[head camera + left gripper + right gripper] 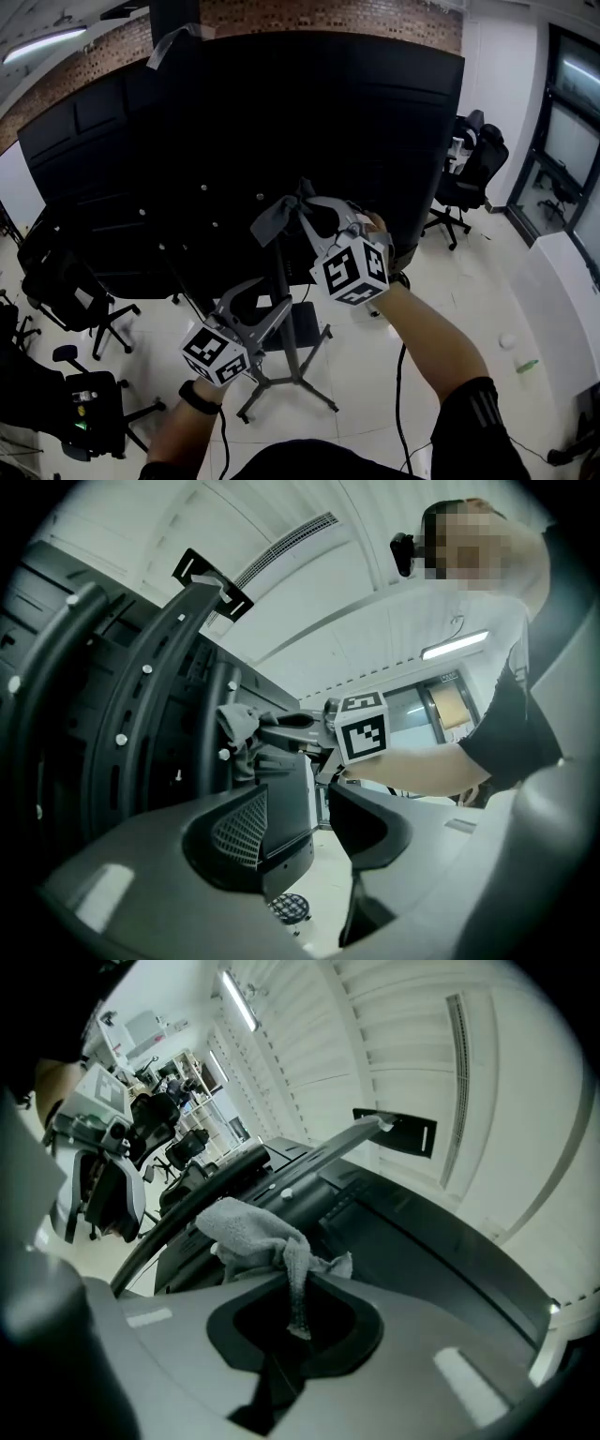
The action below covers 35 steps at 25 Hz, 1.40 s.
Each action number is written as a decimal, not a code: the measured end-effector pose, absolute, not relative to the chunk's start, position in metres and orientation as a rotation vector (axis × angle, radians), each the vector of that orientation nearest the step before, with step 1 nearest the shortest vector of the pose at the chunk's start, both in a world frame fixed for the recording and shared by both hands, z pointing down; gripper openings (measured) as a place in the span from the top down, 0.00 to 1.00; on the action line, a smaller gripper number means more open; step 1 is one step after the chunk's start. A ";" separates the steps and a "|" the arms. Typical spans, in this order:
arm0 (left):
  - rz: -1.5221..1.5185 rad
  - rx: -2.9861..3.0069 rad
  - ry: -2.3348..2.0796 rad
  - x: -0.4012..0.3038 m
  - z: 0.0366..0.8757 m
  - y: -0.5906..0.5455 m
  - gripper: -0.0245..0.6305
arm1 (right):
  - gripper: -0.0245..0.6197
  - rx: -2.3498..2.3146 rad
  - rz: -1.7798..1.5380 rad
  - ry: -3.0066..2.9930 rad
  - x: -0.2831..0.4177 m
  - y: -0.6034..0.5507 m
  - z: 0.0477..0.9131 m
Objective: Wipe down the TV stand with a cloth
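Black TV back panel (234,131) fills the upper head view, with office chairs (75,295) to either side of it. TV stand (286,319): pole on splayed legs, below the panel. Right gripper (302,214) is clenched on the grey cloth (272,221), up at the pole top against the panel; the right gripper view shows a cloth strip pinched between the jaws. Left gripper (270,314) is released, jaws apart beside the pole. Left gripper view only: a dark flat stand part in the gap, contact unclear

Grey cloth (255,1232) in tool (298,1321)
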<state>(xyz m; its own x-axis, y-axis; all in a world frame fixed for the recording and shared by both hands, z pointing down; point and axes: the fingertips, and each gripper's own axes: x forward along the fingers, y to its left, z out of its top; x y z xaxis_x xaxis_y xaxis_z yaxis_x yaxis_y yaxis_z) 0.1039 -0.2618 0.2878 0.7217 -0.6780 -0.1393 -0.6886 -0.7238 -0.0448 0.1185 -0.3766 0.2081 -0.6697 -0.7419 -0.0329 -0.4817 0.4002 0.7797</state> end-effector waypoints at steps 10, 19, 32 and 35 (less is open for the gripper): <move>0.165 -2.838 1.177 0.088 0.306 -0.261 0.63 | 0.93 1.060 -1.073 -2.290 0.136 -0.403 0.243; 0.178 -2.874 1.095 0.118 0.306 -0.268 0.63 | 0.93 1.198 -0.987 -2.204 0.213 -0.423 0.252; 0.185 -2.875 1.080 0.114 0.303 -0.268 0.63 | 0.93 1.330 -0.952 -2.215 0.252 -0.412 0.233; 0.188 -2.868 1.087 0.101 0.299 -0.267 0.63 | 0.93 1.338 -1.006 -2.269 0.234 -0.394 0.210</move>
<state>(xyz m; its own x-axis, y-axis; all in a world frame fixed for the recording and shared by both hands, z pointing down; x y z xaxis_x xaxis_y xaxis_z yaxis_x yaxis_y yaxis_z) 0.1013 -0.2670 0.2994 0.7426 -0.6552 -0.1386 -0.6636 -0.7478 -0.0211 0.2340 -0.3936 0.2095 -0.5100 -0.8569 -0.0751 -0.6308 0.3132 0.7099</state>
